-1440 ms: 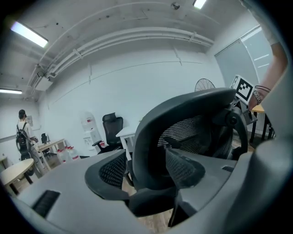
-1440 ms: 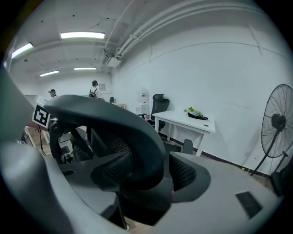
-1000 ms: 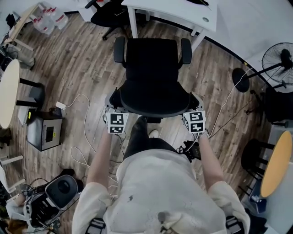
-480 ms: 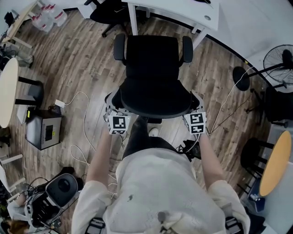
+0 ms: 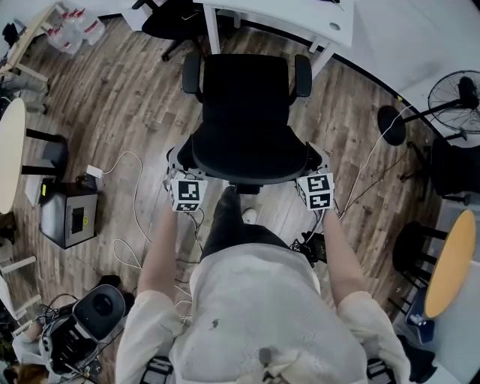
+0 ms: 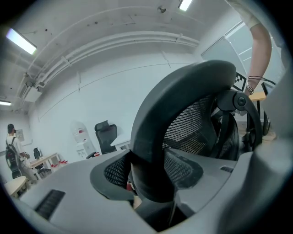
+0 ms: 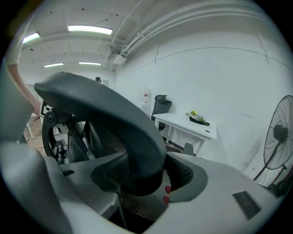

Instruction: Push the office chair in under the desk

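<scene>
Left claw (image 5: 177,163) and right claw (image 5: 315,159) have just been closing and grip the office chair (image 5: 244,112) by its backrest rim. The seat is not yet under the table (image 5: 300,16) at twelve o'clock, so most pushing remains.

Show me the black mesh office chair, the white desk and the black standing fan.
black mesh office chair (image 5: 246,94): head view, seat cushion.
white desk (image 5: 300,15): head view, tabletop.
black standing fan (image 5: 459,95): head view, round cage.

Shirt (image 5: 255,315) is pale, trousers (image 5: 229,229) dark, left claw (image 6: 147,185) and right claw (image 7: 137,183) grey.
</scene>
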Tool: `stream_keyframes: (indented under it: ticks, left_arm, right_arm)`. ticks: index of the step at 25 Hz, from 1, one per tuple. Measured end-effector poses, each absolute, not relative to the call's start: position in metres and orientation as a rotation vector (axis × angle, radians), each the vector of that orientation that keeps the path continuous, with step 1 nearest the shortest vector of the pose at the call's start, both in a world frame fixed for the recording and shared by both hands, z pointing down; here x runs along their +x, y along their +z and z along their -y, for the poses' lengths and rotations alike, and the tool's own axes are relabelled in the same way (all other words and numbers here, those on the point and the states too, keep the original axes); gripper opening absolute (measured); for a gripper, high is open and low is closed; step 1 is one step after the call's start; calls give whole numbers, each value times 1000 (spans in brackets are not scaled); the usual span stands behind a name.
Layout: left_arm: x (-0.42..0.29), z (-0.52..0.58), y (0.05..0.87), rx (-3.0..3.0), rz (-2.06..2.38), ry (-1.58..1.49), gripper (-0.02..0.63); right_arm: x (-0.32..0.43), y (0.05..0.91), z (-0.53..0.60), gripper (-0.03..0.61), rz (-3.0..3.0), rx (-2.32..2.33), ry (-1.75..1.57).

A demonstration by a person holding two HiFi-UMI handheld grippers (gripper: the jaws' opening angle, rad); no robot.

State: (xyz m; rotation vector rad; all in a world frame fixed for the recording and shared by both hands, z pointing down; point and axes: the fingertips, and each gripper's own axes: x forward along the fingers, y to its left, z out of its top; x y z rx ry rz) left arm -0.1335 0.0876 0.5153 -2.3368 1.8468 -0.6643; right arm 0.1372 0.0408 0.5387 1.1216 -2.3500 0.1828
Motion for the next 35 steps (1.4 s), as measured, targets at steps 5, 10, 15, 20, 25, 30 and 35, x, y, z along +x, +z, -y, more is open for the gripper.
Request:
stream_keyframes:
  ticks: [5, 10, 15, 20, 25, 30, 35]
  left_arm:
    - [-132, -84, 518, -2330, -1851, -665, 245]
    - [-128, -77, 517, -2319, -1842, -663, 245]
    - [-136, -53, 519, -2333, -1834, -660, 245]
    - [-144, -35, 520, -2335, -1831, -658, 244]
    - [-141, -19, 519, -2332, -1818, -653, 244]
    - [-156, 13, 524, -2351, -1807, -655, 242]
    - [-165, 31, 527, -2366, -1790, -657, 242]
  right_arm:
    - [139, 540, -37, 256, 2350, 1122, 169]
    - [142, 542, -31, 256, 2348, 1120, 177]
    - [135, 542, -10, 256, 2340, 1129, 183]
    - [127, 544, 8, 256, 2331, 1139, 184]
    - [130, 544, 22, 256, 2331, 1148, 181]
    - [115, 550, 53, 256, 2320, 1153, 188]
    - [106, 552, 68, 256, 2305, 1171, 193]
